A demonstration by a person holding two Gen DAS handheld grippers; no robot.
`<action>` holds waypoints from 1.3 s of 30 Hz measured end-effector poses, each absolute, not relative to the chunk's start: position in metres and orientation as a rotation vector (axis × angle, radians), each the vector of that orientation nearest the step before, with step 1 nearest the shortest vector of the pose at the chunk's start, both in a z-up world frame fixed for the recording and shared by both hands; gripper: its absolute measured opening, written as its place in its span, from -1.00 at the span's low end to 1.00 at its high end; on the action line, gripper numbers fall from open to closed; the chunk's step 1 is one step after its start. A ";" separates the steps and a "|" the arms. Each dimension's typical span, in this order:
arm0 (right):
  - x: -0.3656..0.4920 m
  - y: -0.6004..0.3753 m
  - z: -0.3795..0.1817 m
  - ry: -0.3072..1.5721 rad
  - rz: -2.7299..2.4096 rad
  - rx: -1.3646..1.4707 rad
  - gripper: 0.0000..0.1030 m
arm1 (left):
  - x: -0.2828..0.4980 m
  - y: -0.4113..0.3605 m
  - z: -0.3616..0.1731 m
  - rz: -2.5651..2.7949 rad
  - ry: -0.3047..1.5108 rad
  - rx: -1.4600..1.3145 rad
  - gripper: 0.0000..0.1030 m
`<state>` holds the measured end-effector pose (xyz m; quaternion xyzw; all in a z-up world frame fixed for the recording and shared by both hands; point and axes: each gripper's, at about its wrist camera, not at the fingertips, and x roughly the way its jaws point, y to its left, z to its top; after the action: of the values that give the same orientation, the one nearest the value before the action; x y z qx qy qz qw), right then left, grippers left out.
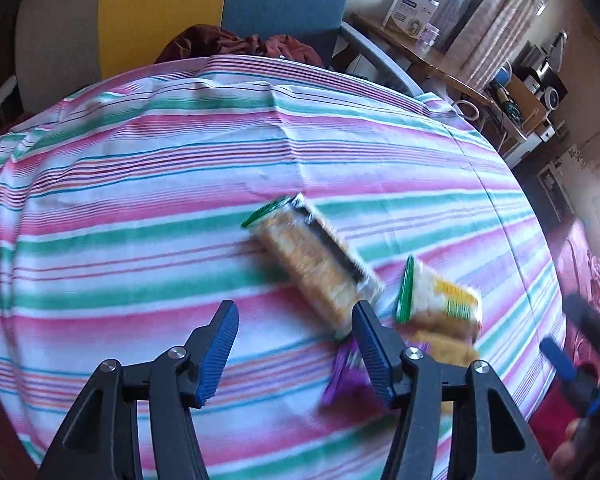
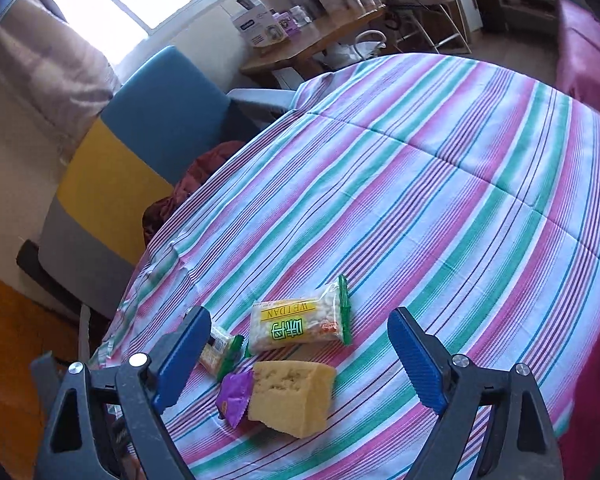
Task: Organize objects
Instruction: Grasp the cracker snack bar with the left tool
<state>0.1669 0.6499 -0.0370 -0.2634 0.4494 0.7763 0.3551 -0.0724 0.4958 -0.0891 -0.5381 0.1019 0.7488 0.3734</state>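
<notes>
Several snack packets lie close together on the striped tablecloth (image 1: pixel 140 200). In the left wrist view a long clear packet of biscuits (image 1: pixel 316 264) with a green end lies just beyond my left gripper (image 1: pixel 296 308). The gripper is open over bare cloth. Right of it are a green-and-yellow packet (image 1: pixel 440 300), a yellow cake (image 1: pixel 448 350) and a purple wrapper (image 1: pixel 344 380), partly hidden by the finger. In the right wrist view my right gripper (image 2: pixel 300 316) stands open above the green-and-yellow packet (image 2: pixel 300 328), the purple-wrapped cake (image 2: pixel 292 396) and a small packet (image 2: pixel 220 352); it grips nothing.
A blue, yellow and grey chair (image 2: pixel 140 140) with a dark red cloth (image 2: pixel 196 184) stands at the table's far edge. Behind it is a wooden desk (image 2: pixel 312 48) with boxes. A red bedcover (image 1: pixel 588 280) lies to the right. A blue pad (image 1: pixel 556 360) of the other gripper shows at the edge.
</notes>
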 end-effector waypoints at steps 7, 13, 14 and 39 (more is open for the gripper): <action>0.163 0.652 -0.044 1.202 2.007 -0.701 0.78 | -0.094 0.538 -0.106 1.952 0.226 -1.468 0.28; 0.158 0.653 -0.049 1.212 2.011 -0.732 0.79 | -0.088 0.547 -0.121 1.985 0.327 -1.395 0.18; 0.158 0.653 -0.049 1.212 2.010 -0.734 0.79 | -0.084 0.542 -0.121 1.981 0.344 -1.365 0.07; 0.078 0.595 -0.061 0.991 2.365 -1.089 0.76 | -0.012 0.357 -0.109 1.966 0.426 -1.191 -0.12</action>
<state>0.0778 0.5953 -0.0615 -0.3846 0.3502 0.8356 0.1768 -0.0121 0.3570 -0.1089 -0.4688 0.1675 0.7740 0.3912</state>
